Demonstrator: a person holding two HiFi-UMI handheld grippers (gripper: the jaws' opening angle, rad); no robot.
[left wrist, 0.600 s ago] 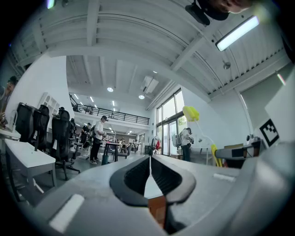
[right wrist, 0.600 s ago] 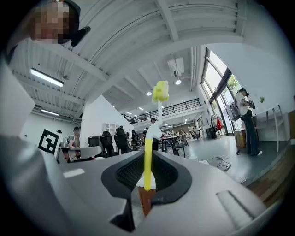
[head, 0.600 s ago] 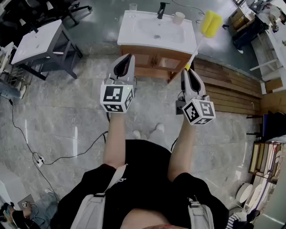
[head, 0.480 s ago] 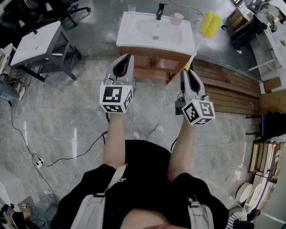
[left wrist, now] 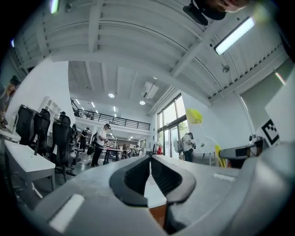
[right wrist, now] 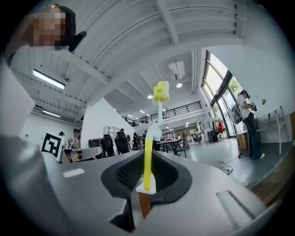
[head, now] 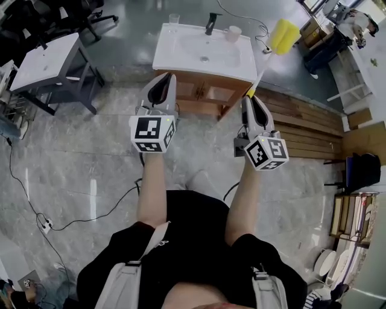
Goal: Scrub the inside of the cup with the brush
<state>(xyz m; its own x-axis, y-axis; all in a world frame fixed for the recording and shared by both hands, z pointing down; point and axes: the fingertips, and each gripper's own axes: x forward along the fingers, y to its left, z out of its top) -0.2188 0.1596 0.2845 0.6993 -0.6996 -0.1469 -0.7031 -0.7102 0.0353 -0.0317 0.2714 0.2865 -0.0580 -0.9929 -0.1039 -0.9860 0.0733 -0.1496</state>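
Observation:
A pale cup [head: 234, 33] stands on the white sink counter [head: 175, 57], just right of the black faucet [head: 210, 24]. My right gripper [head: 249, 98] [right wrist: 147, 162] is shut on the yellow lower handle of a long brush [head: 261, 67]. The brush's yellow sponge head [head: 283, 35] [right wrist: 161, 91] points up and away, beyond the counter's right end. My left gripper [head: 165, 78] [left wrist: 150, 160] is shut and holds nothing. Both grippers are raised in front of the person, short of the sink and apart from the cup.
A clear glass [head: 174, 19] stands at the counter's back left. The wooden cabinet [head: 208, 93] sits under the sink. A grey table [head: 45, 57] stands at left, wooden boards [head: 307, 121] lie at right, a cable [head: 78, 214] crosses the floor, and stacked plates [head: 338, 259] are at bottom right.
The sink and both grippers sit slightly further left in the head view. The person's feet have shifted. The brush stays in the right gripper.

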